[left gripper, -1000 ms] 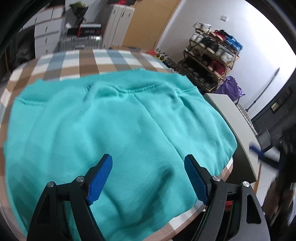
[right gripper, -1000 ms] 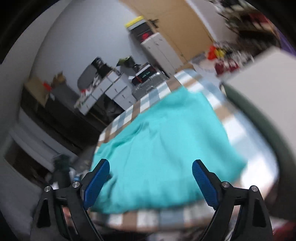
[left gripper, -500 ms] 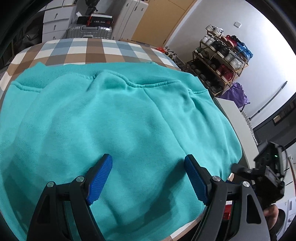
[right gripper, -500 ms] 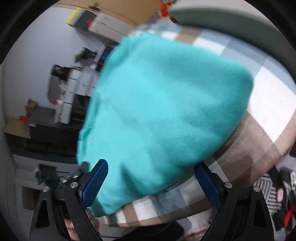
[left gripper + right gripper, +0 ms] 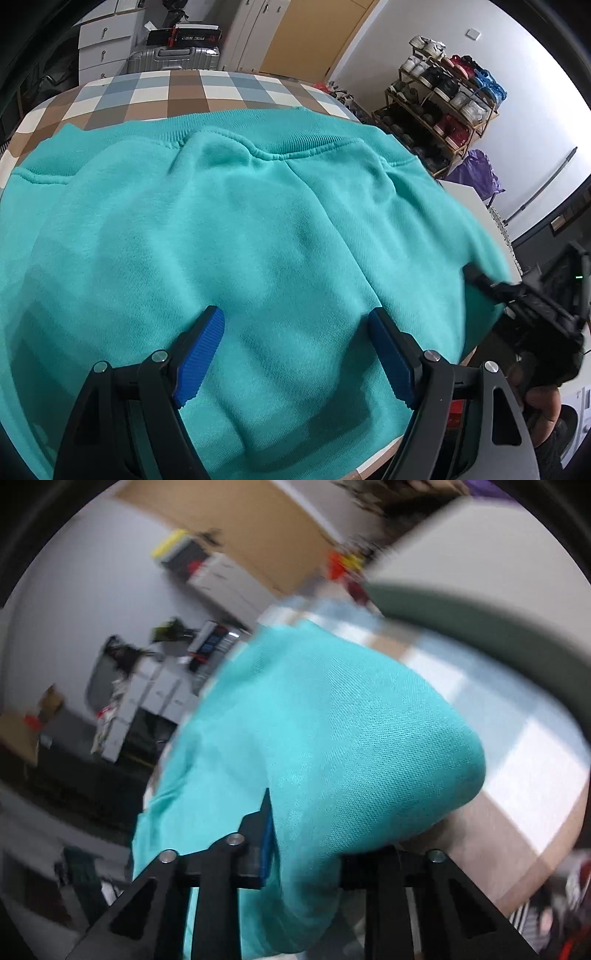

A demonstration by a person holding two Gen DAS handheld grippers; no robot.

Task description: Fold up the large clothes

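Observation:
A large teal sweatshirt [image 5: 229, 236] lies spread over the checked table [image 5: 177, 92], its ribbed hem at the far side. My left gripper [image 5: 295, 354] hovers just above the cloth near the front edge, open, with nothing pinched between its blue pads. At the right edge of the left wrist view, my right gripper [image 5: 476, 277] reaches the sweatshirt's corner. In the right wrist view that corner [image 5: 351, 746] bunches between the jaws of my right gripper [image 5: 306, 853], which are closing on it; the cloth hides the right pad.
A shoe rack [image 5: 439, 107] and a purple bag [image 5: 480, 173] stand beyond the table on the right. White drawers [image 5: 107, 48] and a silver suitcase [image 5: 173, 59] sit behind it. A white surface [image 5: 469, 195] adjoins the table's right side.
My right gripper came down to the sweatshirt's near right corner and its jaws narrowed around the cloth. The left gripper stayed open over the fabric, its view tipping slightly.

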